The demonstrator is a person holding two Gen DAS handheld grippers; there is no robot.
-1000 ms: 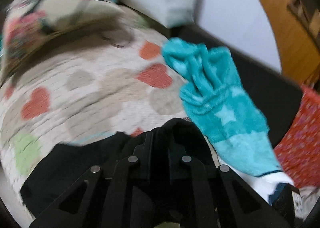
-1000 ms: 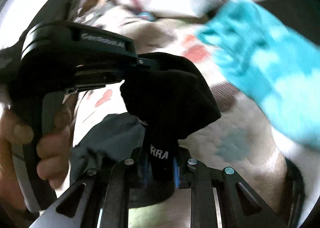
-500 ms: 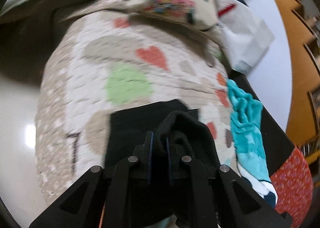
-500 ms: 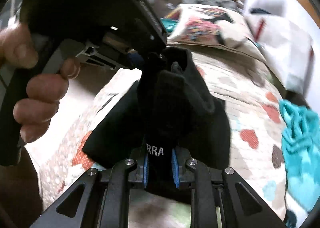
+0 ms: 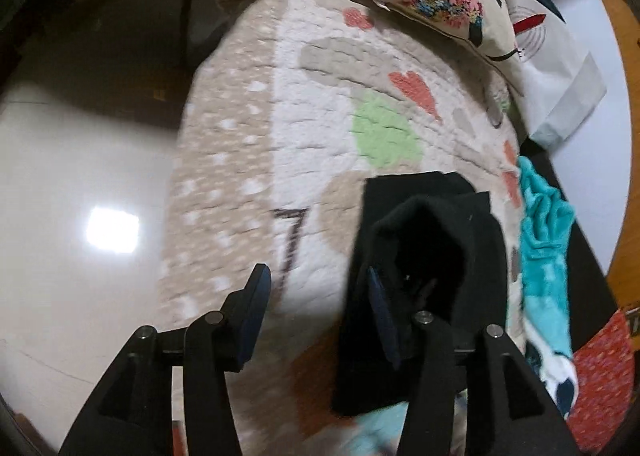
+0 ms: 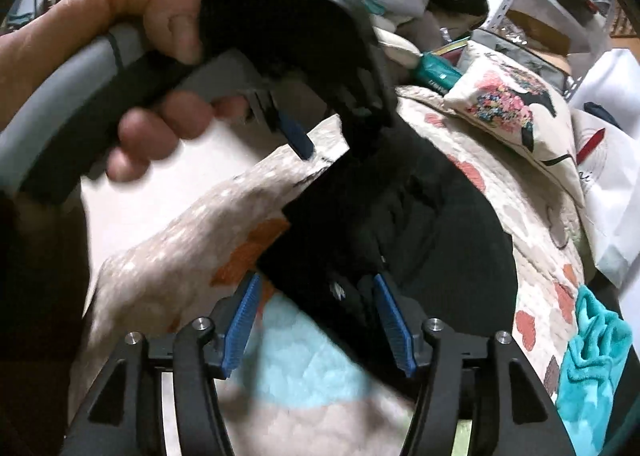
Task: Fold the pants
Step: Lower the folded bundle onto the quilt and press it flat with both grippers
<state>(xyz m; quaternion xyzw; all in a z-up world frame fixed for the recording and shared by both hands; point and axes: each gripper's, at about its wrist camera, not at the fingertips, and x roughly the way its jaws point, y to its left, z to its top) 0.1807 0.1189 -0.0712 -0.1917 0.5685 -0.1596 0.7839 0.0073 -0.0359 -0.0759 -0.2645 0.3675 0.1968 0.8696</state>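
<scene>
Pants (image 5: 424,256), black, now lying folded over on the heart-patterned quilt (image 5: 320,115) of the bed, near its edge, beside a teal fleece garment (image 5: 544,240). Half a second ago pinched tight in both claws; since then released. Left claw (image 5: 316,296) just been opening, standing moderately wide, right pad against a raised hump of cloth, nothing clamped. Right claw (image 6: 320,320) likewise just been opening, blue pads apart, pants corner lying loose between them, not pressed. Person's hand (image 6: 160,67) on the left claw's handle. Judged: this fold laid down and let go; likely next, smoothing the hump or taking a fresh grip for another fold.
</scene>
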